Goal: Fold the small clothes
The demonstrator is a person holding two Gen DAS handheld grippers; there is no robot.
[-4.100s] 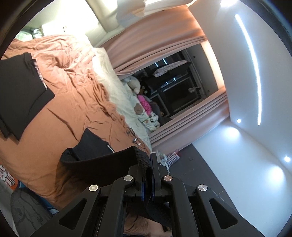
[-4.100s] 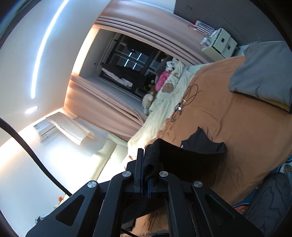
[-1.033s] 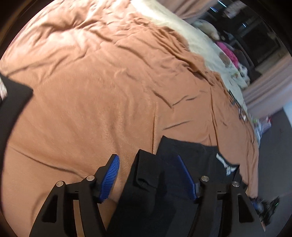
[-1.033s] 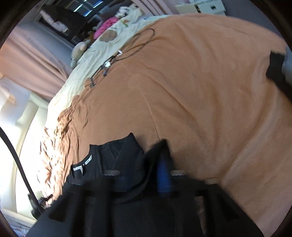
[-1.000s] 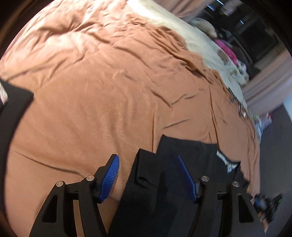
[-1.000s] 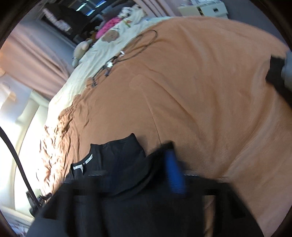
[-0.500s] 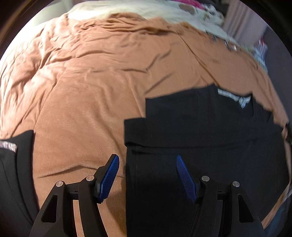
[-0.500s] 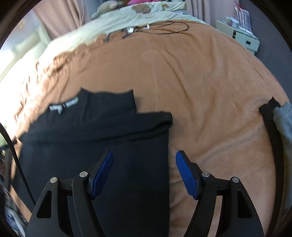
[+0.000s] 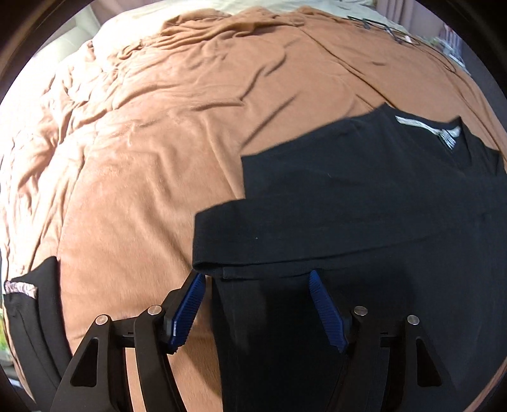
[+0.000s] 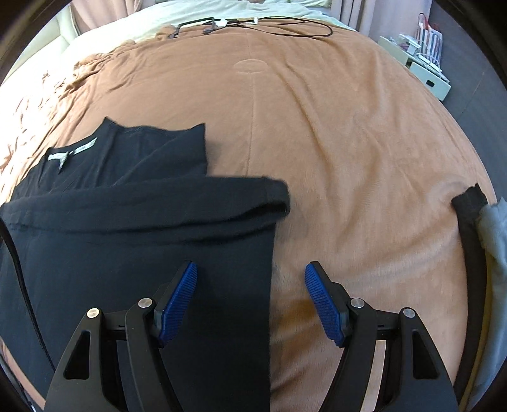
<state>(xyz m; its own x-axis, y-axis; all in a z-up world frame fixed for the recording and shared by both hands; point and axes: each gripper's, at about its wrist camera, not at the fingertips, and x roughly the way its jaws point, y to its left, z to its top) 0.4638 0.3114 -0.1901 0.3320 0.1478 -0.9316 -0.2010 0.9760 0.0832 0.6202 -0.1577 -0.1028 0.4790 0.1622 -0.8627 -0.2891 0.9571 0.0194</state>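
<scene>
Both tongs stand wide open and empty: the left gripper hangs over the left edge of the black garment, its ribbed blue pads splayed either side of that edge, and the right gripper hangs over the garment's right edge, one pad above black cloth and the other above bare blanket. Ahead of both tongs the garment lies flat, a soft matte knit with a pale neck label at its far end and a thick band of cloth doubled across its width, the band's end rounded and slightly puffed. Under it spreads a rust-orange fleece blanket, smooth and faintly creased ahead of the right tongs, heavily rumpled ahead and to the left of the left tongs. Beyond the blanket runs a pale cream sheet with a black cable looped on it. Far right of the right tongs lie a dark strip of cloth and a grey fabric, with white boxes on the dark floor past the bed's edge. Left of the left tongs sits another black garment with a patterned trim. Broad bare blanket lies ahead of both tongs.
</scene>
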